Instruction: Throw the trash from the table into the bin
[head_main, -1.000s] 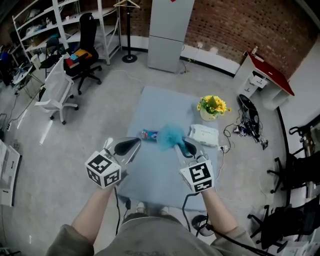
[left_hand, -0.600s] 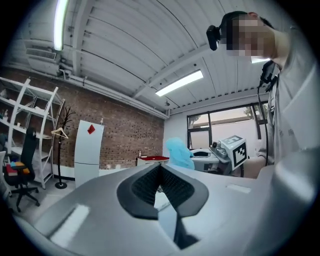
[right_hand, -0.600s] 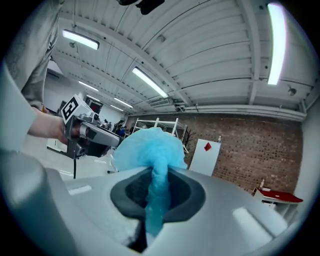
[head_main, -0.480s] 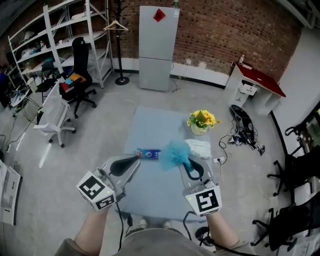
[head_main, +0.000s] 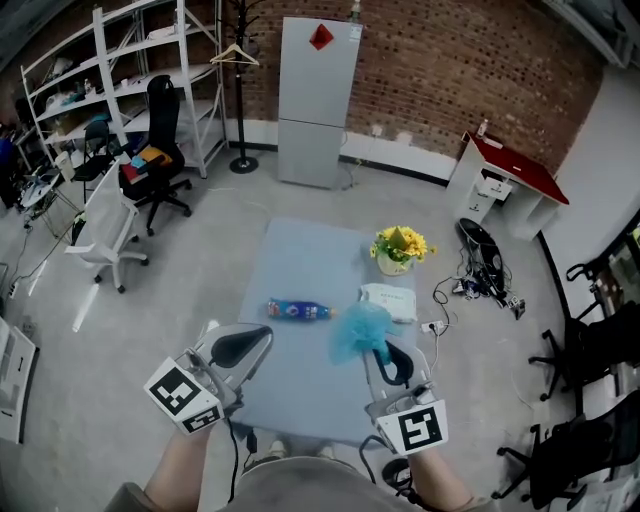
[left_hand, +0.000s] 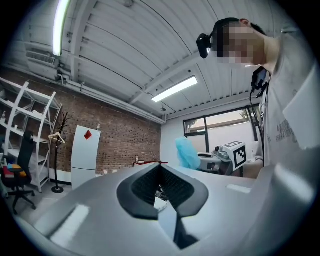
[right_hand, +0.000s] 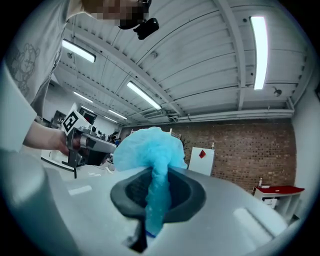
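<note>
— Where is the trash, relative to the fingers?
— The right gripper (right_hand: 157, 196) has its jaws clamped on the neck of a blue wad (right_hand: 149, 147) (something crumpled and papery; I can't tell the material). The puffed end sticks out past the fingertips, up off the table (head_main: 300, 250).
— And the other hand?
— The left gripper (left_hand: 161, 172) has its jaws together with nothing between them, and it is also held above the table.
— Is anything left to collect?
— A bottle (head_main: 297, 310) lies on its side just ahead of the left fingertips and a little to their right. Its long axis runs across them, side to side. I'd judge it nearer the left gripper, which is the free one anyway.
— So where does the wad go?
— That's the snag. No bin shows in any view, so I can't tell which way it lies from the right fingers; it is probably beyond the frame. The next move depends on finding the bin, then bringing the wad over its mouth before the jaws part.
</note>
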